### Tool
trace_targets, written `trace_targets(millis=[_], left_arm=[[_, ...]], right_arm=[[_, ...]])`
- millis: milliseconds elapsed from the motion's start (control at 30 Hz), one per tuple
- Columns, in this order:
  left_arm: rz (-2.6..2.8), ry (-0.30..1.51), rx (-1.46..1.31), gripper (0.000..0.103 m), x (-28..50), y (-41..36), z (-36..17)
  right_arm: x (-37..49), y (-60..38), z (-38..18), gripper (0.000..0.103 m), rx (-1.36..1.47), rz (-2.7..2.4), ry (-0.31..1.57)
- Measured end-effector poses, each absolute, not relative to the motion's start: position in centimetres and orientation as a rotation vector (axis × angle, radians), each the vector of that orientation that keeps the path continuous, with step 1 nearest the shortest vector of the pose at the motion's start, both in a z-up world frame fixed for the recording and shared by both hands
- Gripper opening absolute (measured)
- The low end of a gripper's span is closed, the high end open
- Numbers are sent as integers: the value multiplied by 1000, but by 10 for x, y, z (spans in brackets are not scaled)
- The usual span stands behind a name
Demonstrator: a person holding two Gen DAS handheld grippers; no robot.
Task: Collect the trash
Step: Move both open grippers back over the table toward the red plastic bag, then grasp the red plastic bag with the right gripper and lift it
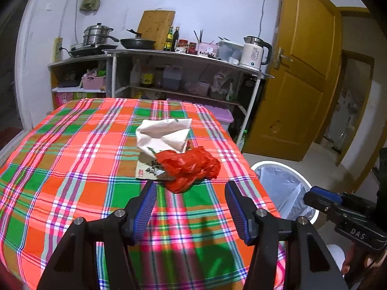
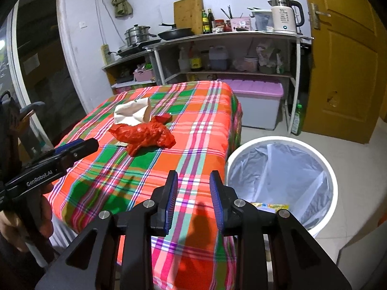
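Both my grippers empty, left gripper (image 1: 191, 188) spread wide, right gripper (image 2: 193, 181) narrower; red bag (image 1: 188, 166) and crumpled paper bag (image 1: 162, 133) wait at twelve o'clock on the table (image 1: 72, 157), something already in the bin (image 2: 283, 145) at three.

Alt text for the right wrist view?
Open right gripper hovers over a plaid-clothed table holding a crumpled red plastic bag and torn white paper packaging; a lined white trash bin stands on the floor beside it.
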State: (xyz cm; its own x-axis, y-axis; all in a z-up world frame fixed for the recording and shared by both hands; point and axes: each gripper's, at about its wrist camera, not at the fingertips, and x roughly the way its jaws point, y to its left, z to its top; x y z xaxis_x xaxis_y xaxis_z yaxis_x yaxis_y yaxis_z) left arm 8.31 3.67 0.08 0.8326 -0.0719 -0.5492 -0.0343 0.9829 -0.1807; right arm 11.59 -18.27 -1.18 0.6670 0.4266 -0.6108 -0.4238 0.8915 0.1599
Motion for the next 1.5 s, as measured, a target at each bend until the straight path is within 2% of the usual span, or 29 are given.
trace_targets(millis=[1033, 1500], left_arm=[[-13, 643, -240, 60, 121, 74, -18], [46, 616, -285, 60, 119, 116, -20]], right_arm=[[149, -149, -20, 32, -11, 559, 763], [171, -85, -24, 32, -74, 666, 764]])
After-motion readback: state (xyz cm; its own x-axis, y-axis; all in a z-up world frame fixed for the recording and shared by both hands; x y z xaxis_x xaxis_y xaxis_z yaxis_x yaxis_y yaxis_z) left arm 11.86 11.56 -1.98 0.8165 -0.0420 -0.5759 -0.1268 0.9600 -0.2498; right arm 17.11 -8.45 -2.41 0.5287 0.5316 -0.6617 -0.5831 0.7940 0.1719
